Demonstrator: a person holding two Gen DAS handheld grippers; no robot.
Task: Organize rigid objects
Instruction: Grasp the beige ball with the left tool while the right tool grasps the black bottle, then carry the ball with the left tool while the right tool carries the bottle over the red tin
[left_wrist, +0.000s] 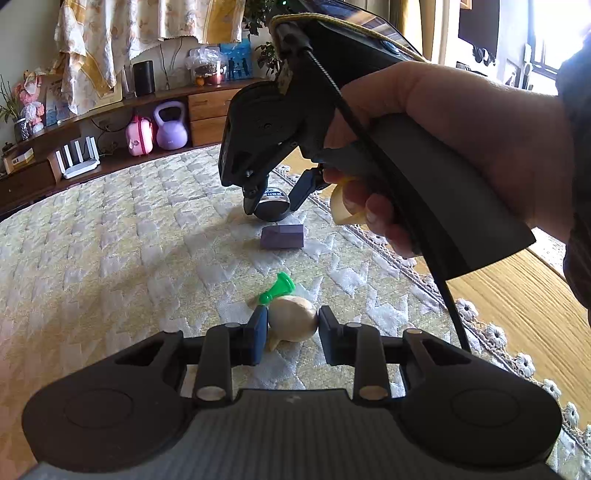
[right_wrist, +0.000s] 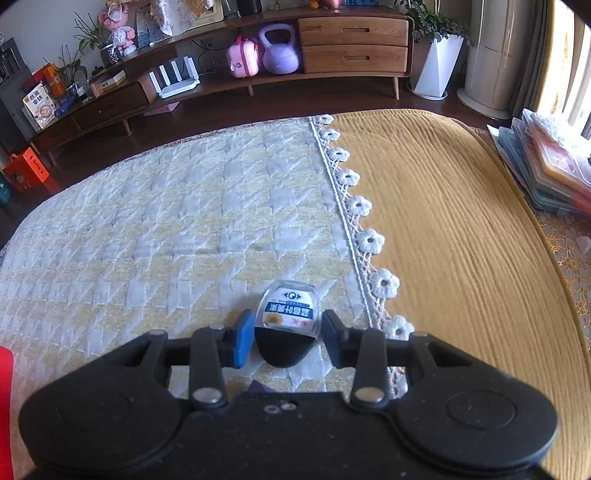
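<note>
While both wrist views look down at one covered surface, the scene reads as follows:

Room: a long curved wooden sideboard (right_wrist: 354, 44) runs along the far wall, with a lilac kettlebell (right_wrist: 279, 48), a pink case (right_wrist: 242, 59) and a white router (right_wrist: 177, 79) on its lower shelf.
Surface: a pale quilted cloth with a yellow and white woven pattern (right_wrist: 166, 221), edged with white crocheted flowers, lies over a mustard ribbed cover (right_wrist: 461, 240).
Right gripper (right_wrist: 288, 334): its jaws stand a little apart on either side of a small clear-topped container with a black base and blue label (right_wrist: 286, 314); a slim gap shows at each pad, so nothing is clamped.
Container's lie: resting on the quilted cloth near the flower edging, clear end pointing away from the camera, long axis along the fingers.
Left gripper (left_wrist: 291, 325): pads pressed on a round beige wooden piece (left_wrist: 291, 319).
Nearby: a purple rectangular block (left_wrist: 282, 236) and a green plastic funnel-shaped piece (left_wrist: 279, 290) lie on the cloth between the two grippers.
</note>
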